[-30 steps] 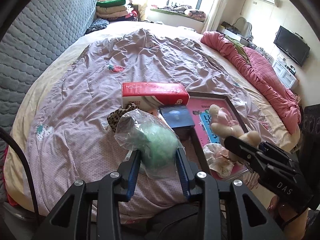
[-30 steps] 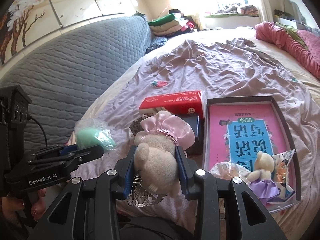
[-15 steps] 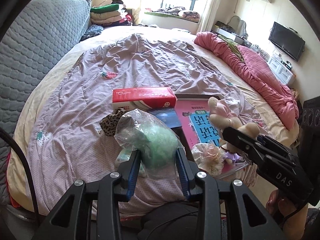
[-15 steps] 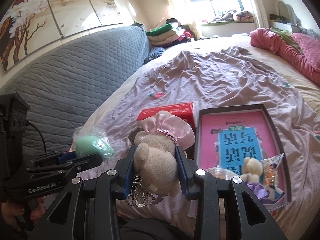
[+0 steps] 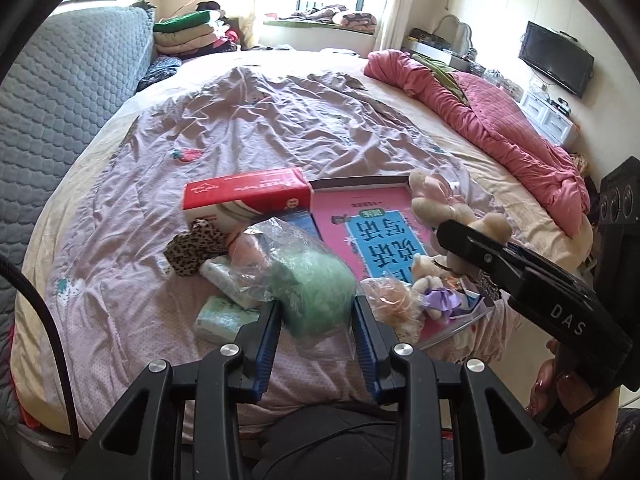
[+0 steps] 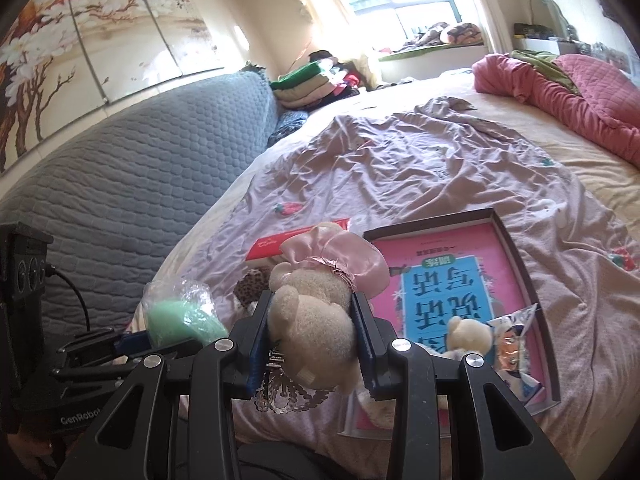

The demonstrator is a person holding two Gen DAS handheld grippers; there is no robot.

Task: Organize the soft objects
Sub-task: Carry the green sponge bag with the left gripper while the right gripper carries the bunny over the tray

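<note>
Plush bear (image 6: 316,320) face hidden btwn fingers (image 6: 262,332)

Beyond the red tissue box (image 5: 246,196) the wrinkled lilac sheet (image 5: 280,128) lies open up to the headboard (image 5: 52,92). Near the bed's edge, passage is crowded: leopard cloth (image 5: 194,247), wipe packs (image 5: 224,316), shallow box (image 6: 516,256) and the small plush toys (image 5: 430,286) lying in it.

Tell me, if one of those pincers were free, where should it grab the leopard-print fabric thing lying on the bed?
Probably from above, across the narrow middle of the leopard-print piece. It lies flat on the lilac sheet and looks pinched at the centre like a bow, so the fingers could close there. Come from its open left side: the red tissue box and wrapped packs crowd the other sides.
</note>
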